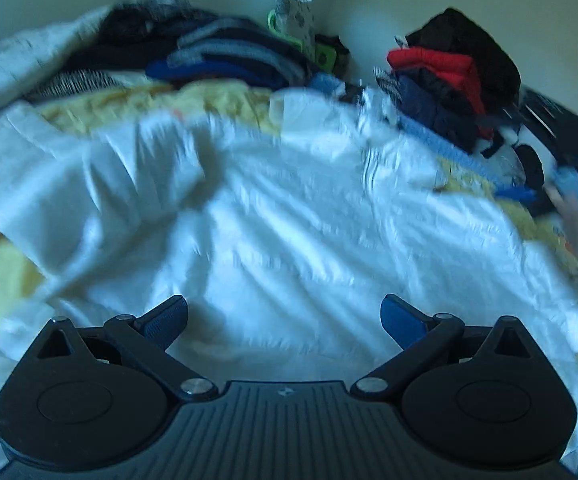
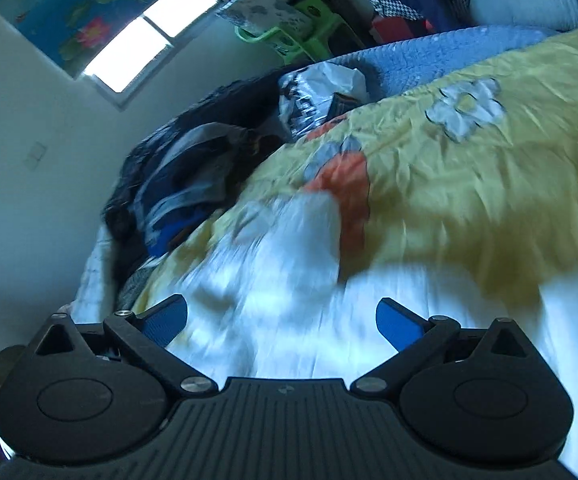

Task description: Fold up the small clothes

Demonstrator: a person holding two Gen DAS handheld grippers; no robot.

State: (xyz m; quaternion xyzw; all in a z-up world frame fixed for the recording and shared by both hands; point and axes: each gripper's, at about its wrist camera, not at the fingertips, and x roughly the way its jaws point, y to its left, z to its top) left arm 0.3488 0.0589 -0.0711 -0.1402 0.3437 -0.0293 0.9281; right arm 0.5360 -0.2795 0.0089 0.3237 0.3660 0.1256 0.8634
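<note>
A white garment [image 1: 273, 208] lies spread and wrinkled on the yellow floral bedspread [image 1: 5, 276]. Its sleeve lies at the left and its zipped collar at the far right. My left gripper [image 1: 284, 320] is open and empty just above its near part. In the right wrist view the same white garment [image 2: 289, 280] fills the lower middle, blurred, with a sleeve end reaching toward an orange flower on the yellow bedspread [image 2: 469, 200]. My right gripper [image 2: 281, 320] is open and empty over the cloth.
A pile of dark and blue folded clothes [image 1: 225, 56] sits at the back of the bed. A stack with a red jacket [image 1: 445, 68] stands at the back right. A green stool [image 2: 289, 36], a plastic bag [image 2: 321, 92] and dark clothes [image 2: 185, 176] lie beyond the bed's edge.
</note>
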